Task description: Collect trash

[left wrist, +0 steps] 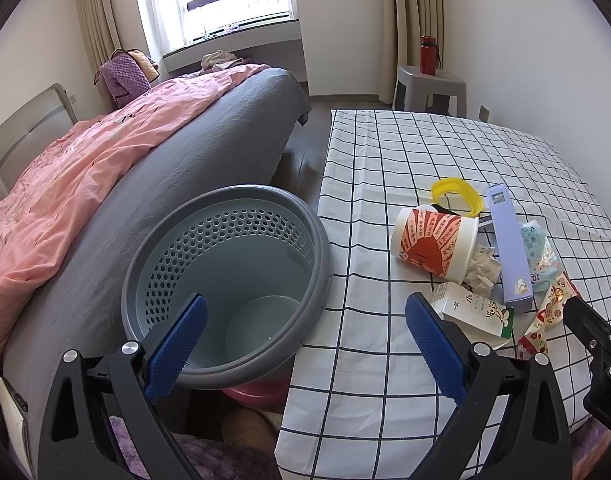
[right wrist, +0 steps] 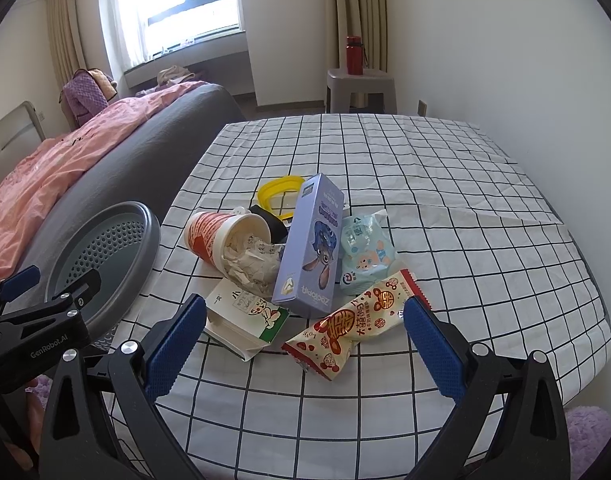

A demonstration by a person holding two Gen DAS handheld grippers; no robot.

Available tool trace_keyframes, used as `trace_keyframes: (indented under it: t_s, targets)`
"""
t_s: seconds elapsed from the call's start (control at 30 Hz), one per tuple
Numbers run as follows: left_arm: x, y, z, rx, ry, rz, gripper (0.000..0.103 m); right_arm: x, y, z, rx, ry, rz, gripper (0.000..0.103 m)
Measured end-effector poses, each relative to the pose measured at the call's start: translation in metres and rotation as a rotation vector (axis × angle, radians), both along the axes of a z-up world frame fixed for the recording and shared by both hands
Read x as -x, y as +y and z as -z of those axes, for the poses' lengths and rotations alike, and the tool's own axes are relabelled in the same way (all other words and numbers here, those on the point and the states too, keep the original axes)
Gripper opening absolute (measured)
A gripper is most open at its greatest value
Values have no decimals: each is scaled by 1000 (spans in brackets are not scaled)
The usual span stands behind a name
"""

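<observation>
A heap of trash lies on the checked tablecloth (right wrist: pixel 445 208): a tipped red-and-white paper cup (right wrist: pixel 221 236) stuffed with crumpled paper, a purple carton box (right wrist: pixel 311 248), a pale blue wipes pack (right wrist: pixel 365 252), a white milk carton (right wrist: pixel 245 316), a red-and-cream snack wrapper (right wrist: pixel 353 324) and a yellow ring (right wrist: pixel 279 196). My right gripper (right wrist: pixel 305 340) is open, just short of the wrapper and milk carton. My left gripper (left wrist: pixel 305 336) is open above the rim of the grey perforated bin (left wrist: pixel 229 280), which stands left of the table. The cup (left wrist: pixel 433 240) and carton box (left wrist: pixel 509 248) also show there.
A bed with a grey sheet (left wrist: pixel 193 160) and pink quilt (left wrist: pixel 85 168) runs along the left, close to the bin. A grey stool (right wrist: pixel 361 88) carrying a red bottle (right wrist: pixel 354 54) stands by the far wall. The left gripper (right wrist: pixel 33 320) appears at the right view's left edge.
</observation>
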State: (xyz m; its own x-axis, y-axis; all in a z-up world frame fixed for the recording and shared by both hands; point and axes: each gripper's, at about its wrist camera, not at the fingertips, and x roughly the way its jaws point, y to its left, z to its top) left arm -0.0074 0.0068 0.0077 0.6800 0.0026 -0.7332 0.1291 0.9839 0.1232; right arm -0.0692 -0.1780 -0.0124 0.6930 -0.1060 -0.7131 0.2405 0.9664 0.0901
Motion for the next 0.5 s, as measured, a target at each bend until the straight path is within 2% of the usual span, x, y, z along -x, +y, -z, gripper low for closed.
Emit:
trace_keyframes:
  t_s: [0.5]
  targets:
    - [0,0,0,-1,0,0,95,0,0,-1,0,-3,0,97]
